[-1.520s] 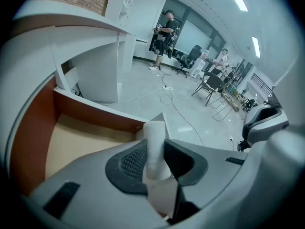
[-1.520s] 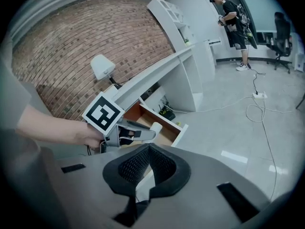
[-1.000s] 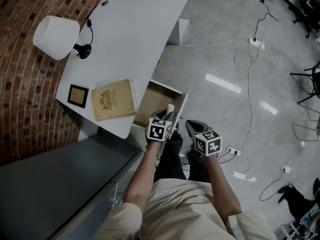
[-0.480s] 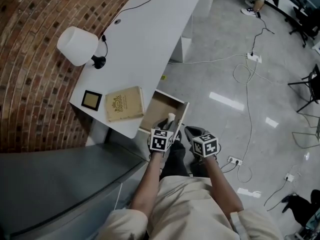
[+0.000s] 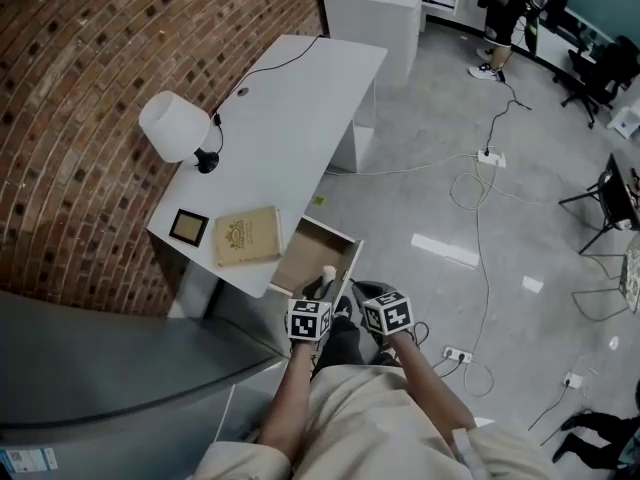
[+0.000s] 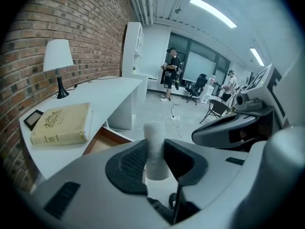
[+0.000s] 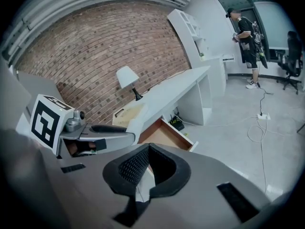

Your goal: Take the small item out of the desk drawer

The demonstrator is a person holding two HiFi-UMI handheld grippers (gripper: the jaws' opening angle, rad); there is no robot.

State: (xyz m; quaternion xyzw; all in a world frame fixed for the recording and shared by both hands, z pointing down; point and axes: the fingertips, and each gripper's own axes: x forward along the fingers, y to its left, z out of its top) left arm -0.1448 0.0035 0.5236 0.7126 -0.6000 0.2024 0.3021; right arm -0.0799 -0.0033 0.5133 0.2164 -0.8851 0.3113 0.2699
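Observation:
My left gripper (image 5: 324, 288) is shut on a small white cylinder (image 5: 328, 273), held upright over the front end of the open wooden drawer (image 5: 349, 261). In the left gripper view the cylinder (image 6: 155, 147) stands pinched between the two dark pads, and the drawer (image 6: 102, 142) shows below the desk edge. My right gripper (image 5: 366, 294) hovers just right of the left one, beside the drawer front. Its jaws (image 7: 148, 152) meet at the tips with nothing between them. The drawer (image 7: 164, 134) looks bare inside.
On the white desk (image 5: 296, 98) are a lamp (image 5: 172, 128), a tan book (image 5: 246, 236) and a small picture frame (image 5: 188, 227). Cables and a power strip (image 5: 457, 354) lie on the grey floor. A person (image 5: 503, 6) stands far back near a white shelf unit (image 5: 384, 3).
The head view has risen and pulled back, so the desk looks smaller. Both grippers stay together at the drawer front, the left still holding the cylinder.

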